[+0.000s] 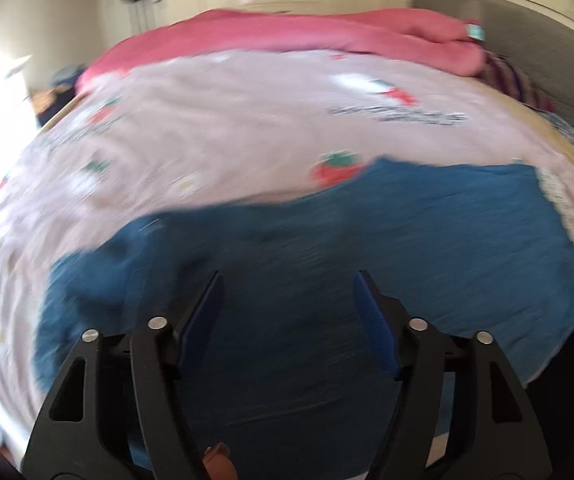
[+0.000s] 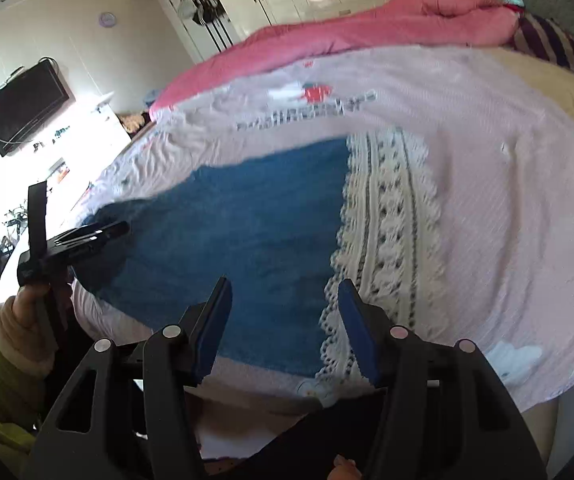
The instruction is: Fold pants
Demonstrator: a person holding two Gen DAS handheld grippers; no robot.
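Left wrist view: the blue pants (image 1: 327, 248) lie spread flat on the bed (image 1: 207, 128), directly beyond and beneath my left fingers (image 1: 287, 312), which are released with nothing between them. In the right wrist view, my right fingers (image 2: 285, 320) are also released and empty, the pants' white lace-trimmed end (image 2: 391, 220) just past their right tip. My other hand (image 2: 27, 300) hangs off the cloth's far left. I judge the risk is a crooked fold: if either side pinches only the top layer, or grabs the strawberry-print bedspread (image 2: 507, 220) underneath, the layers will drag unevenly and bunch.
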